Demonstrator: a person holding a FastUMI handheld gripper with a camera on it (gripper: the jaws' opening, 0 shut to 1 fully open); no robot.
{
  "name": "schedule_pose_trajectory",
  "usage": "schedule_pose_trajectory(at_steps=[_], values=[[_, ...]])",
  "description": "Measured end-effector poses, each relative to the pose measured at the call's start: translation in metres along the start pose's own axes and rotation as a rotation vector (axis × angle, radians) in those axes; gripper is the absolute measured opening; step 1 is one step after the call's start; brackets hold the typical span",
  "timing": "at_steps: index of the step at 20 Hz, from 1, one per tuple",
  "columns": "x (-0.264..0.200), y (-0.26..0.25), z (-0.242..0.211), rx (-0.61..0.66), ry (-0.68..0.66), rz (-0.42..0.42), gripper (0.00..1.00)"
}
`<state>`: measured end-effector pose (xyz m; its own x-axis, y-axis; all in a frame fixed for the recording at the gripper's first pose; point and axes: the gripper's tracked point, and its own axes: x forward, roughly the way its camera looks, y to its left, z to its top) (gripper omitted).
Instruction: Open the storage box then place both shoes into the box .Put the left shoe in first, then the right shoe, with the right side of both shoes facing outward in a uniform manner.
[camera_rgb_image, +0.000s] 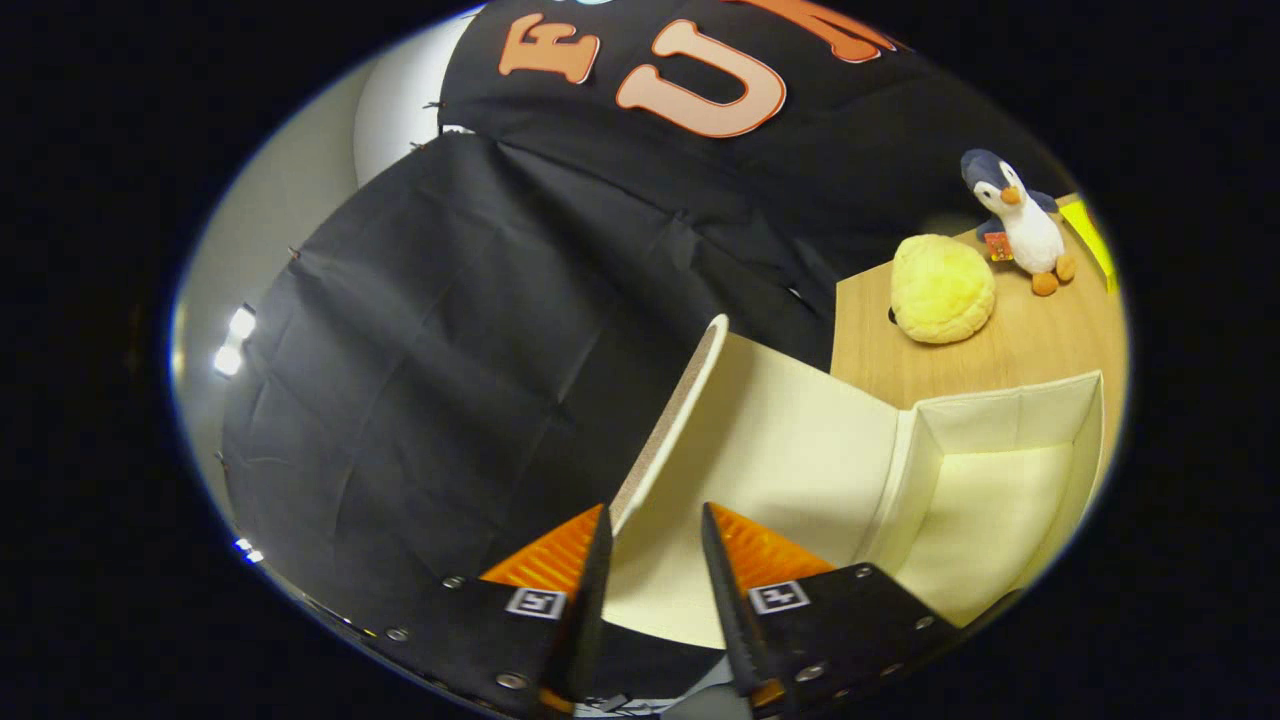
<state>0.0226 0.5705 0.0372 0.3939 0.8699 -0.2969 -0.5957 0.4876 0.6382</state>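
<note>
A cream fabric storage box (1010, 405) stands on the wooden table (870, 350), with its bare inside showing to the right of my fingers. Its lid (790, 440) is swung up and stands tilted, the pale inner face turned toward the box. The lid's thin free edge (670, 415) runs down into the gap between my fingers and lies close against the left one. My gripper (652, 508) is open, the gap wider than the lid is thick. The right finger is in front of the lid's inner face.
Beyond the box, a round yellow plush cushion (942, 288) and a small penguin toy (1020, 225) sit on the table. A yellow-green object (1092, 238) lies by the penguin. Black cloth hangs behind and to the left of the lid.
</note>
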Motion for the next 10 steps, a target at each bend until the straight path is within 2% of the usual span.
schedule_pose_trajectory(at_steps=[2,6,10], values=[[-0.005,-0.013,0.005,-0.037,-0.014,-0.04,0.95],[-0.03,-0.053,0.016,-0.117,-0.051,-0.134,0.98],[-0.075,-0.093,0.032,-0.152,-0.122,-0.214,0.98]])
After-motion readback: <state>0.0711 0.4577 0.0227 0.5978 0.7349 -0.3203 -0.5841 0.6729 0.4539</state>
